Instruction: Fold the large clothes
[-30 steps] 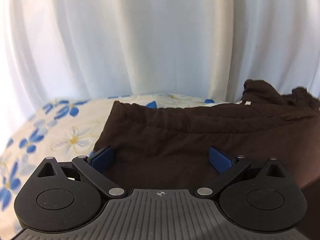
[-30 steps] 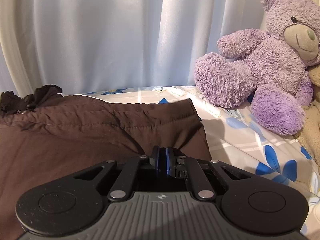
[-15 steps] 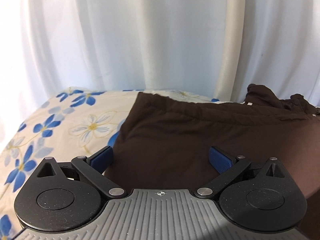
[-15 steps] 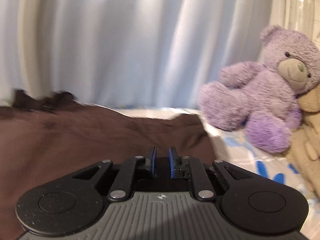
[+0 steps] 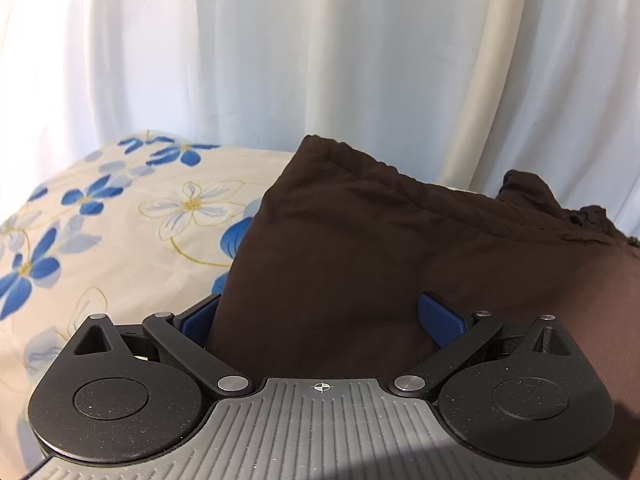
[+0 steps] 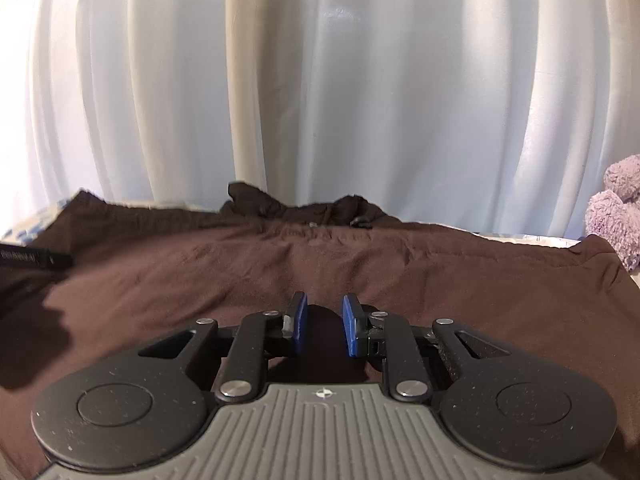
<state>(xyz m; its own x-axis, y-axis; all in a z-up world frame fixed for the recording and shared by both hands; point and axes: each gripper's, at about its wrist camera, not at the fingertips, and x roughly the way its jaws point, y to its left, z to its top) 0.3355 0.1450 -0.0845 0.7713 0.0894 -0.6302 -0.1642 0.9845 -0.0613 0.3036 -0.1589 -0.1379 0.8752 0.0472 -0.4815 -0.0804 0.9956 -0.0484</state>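
Observation:
A large dark brown garment point(image 5: 400, 248) lies spread on the bed, with its bunched, crumpled part at the far side point(image 6: 304, 208). My left gripper point(image 5: 320, 316) is open wide over the garment's left edge. That edge runs between the blue pads point(image 5: 440, 320), and neither pad presses on it. My right gripper point(image 6: 325, 320) hovers low over the middle of the brown garment point(image 6: 400, 272). Its jaws are opening, with a narrow gap and no cloth pinched between the blue pads point(image 6: 298, 320).
A cream bedsheet with blue flowers point(image 5: 100, 240) shows to the left of the garment. White curtains point(image 6: 320, 80) hang close behind the bed. A purple plush bear point(image 6: 616, 208) sits at the far right. A black bar point(image 6: 36, 259) juts in at the left edge.
The right gripper swung left from the garment's right corner to its middle, and its shut jaws parted. The bear slid to the picture's edge. The left gripper shifted left and rolled slightly.

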